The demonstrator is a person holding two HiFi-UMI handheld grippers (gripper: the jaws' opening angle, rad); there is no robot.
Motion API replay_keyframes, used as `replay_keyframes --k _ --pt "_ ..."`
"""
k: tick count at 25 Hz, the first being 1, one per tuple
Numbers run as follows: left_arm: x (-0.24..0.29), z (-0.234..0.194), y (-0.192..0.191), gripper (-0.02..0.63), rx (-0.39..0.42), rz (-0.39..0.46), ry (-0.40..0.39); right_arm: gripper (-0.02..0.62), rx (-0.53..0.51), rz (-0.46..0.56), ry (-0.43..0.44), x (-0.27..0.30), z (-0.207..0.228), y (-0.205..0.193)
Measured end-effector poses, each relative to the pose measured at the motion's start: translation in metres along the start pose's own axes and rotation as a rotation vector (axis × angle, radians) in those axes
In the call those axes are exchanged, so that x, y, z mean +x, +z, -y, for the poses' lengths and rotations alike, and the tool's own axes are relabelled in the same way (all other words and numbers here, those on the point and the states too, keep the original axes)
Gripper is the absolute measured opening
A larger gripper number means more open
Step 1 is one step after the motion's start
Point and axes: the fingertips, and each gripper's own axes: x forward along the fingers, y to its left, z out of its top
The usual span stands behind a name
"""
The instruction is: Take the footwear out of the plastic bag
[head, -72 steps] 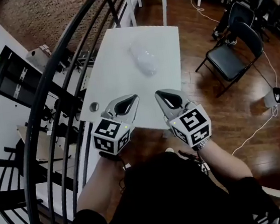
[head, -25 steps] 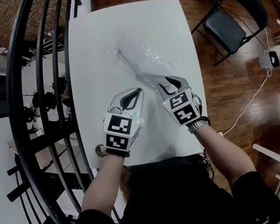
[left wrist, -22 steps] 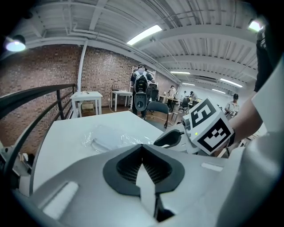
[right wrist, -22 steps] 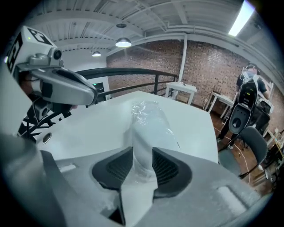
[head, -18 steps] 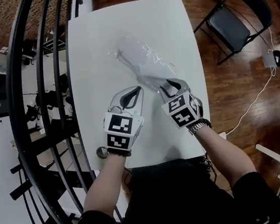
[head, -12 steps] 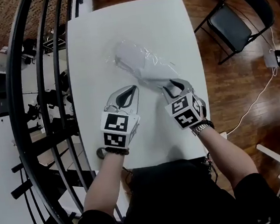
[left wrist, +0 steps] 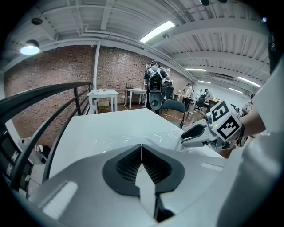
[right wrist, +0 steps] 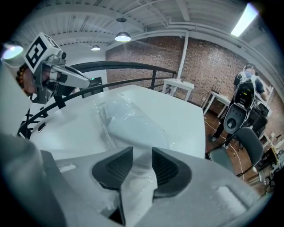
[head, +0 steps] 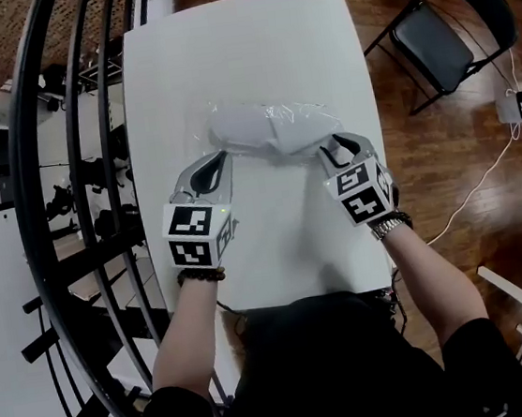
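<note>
A clear plastic bag (head: pixel 279 123) with a white shoe (head: pixel 249 125) inside lies across the white table (head: pixel 241 45). My right gripper (head: pixel 332 144) is shut on the bag's right end; in the right gripper view (right wrist: pixel 141 153) white material wrapped in plastic fills the gap between the jaws, and the bag (right wrist: pixel 128 122) stretches away ahead. My left gripper (head: pixel 215 159) is shut at the bag's left end. In the left gripper view (left wrist: pixel 141 145) its jaws meet in a thin line with the crinkled film (left wrist: pixel 133 138) just beyond the tips. Whether any film is pinched there I cannot tell.
A black curved railing (head: pixel 69 179) runs along the table's left side. A black folding chair (head: pixel 438 35) stands on the wooden floor at the right, with a cable and a small device (head: pixel 511 108) beyond it. Bare tabletop lies in front of and behind the bag.
The bag has swung from a diagonal to lie crosswise, its right end held in the right gripper. The left gripper, shut throughout, has moved left and forward to the bag's left end.
</note>
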Motion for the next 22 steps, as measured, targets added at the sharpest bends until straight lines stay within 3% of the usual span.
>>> replay_keyframes --k 8,15,22 --pt "-0.003 -0.025 -0.012 0.035 -0.054 -0.026 0.058 0.123 0.013 -0.013 -0.015 0.0 0.022 0.0" --pt "0.0 -0.053 -0.046 0.069 -0.183 -0.093 0.089 0.123 0.016 -0.028 -0.025 0.003 0.035 -0.005" --pt "0.007 -0.052 -0.079 0.103 -0.242 -0.189 0.023 0.122 0.011 -0.038 -0.03 0.005 0.043 -0.006"
